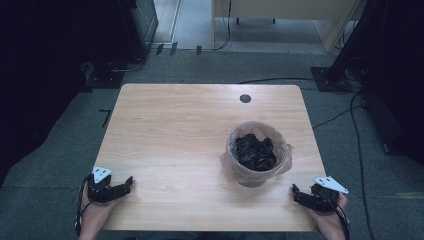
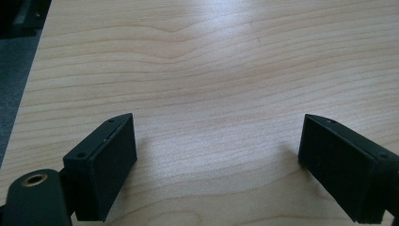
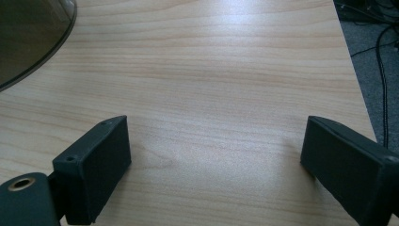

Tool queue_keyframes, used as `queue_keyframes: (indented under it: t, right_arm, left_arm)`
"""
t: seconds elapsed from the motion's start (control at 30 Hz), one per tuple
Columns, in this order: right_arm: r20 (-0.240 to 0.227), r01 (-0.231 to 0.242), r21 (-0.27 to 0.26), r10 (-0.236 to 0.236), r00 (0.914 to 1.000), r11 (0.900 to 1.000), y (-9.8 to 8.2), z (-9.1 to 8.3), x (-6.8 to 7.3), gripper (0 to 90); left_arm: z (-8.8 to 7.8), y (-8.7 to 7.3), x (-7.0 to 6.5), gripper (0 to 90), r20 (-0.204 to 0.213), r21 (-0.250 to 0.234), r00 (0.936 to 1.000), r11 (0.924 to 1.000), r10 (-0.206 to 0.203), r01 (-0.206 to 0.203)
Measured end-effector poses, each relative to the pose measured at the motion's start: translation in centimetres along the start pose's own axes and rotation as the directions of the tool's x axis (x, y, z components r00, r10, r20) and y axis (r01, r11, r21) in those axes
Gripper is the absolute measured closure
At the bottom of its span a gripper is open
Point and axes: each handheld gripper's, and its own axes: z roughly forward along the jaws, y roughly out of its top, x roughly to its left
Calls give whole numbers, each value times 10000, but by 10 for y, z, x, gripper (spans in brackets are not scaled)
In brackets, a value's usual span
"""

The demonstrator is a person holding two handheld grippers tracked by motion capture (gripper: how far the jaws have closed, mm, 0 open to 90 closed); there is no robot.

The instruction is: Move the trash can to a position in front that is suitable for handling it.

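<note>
We hold the left gripper (image 1: 120,188) at the near left corner of the table (image 1: 175,140), its 2 jaws spread wide with nothing between them, bare wood ahead of it in the left gripper view (image 2: 216,155). Well off to its right and a little ahead stands the bin (image 1: 257,152), lined with a clear bag (image 1: 286,150) and holding crumpled black scraps (image 1: 255,151). The right gripper (image 1: 300,196) rests at the near right corner, jaws likewise wide and empty (image 3: 214,165); the bin sits near it, ahead and to its left, its curved wall (image 3: 33,37) showing at the upper left of the right gripper view. To start well, we judge the right gripper should reach for the bag's loose rim first, closing on plastic alone, while the left crosses over to steady the bin so it does not tip.
</note>
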Motion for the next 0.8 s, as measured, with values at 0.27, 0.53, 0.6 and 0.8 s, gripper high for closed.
queue_keyframes:
  t: [0.27,0.53,0.6,0.8]
  right_arm:
    - [760,-373,-348,399,9963,9987,6,-4,-3,276]
    - [541,-796,-1553,889,9946,9847,17,-20,7,366]
    - [383,-1034,-1939,1128,9929,9756,23,-24,11,423]
    - [205,-911,-3212,1031,9945,9426,37,-34,26,518]
  left_arm:
    - [0,0,0,113,10,-20,10000,10000,-20,20]
    - [0,0,0,113,-1,-12,10000,10000,-12,12]
    - [0,0,0,113,0,-8,10000,10000,-10,10]
    - [2,1,0,112,18,-13,10000,10000,22,-22]
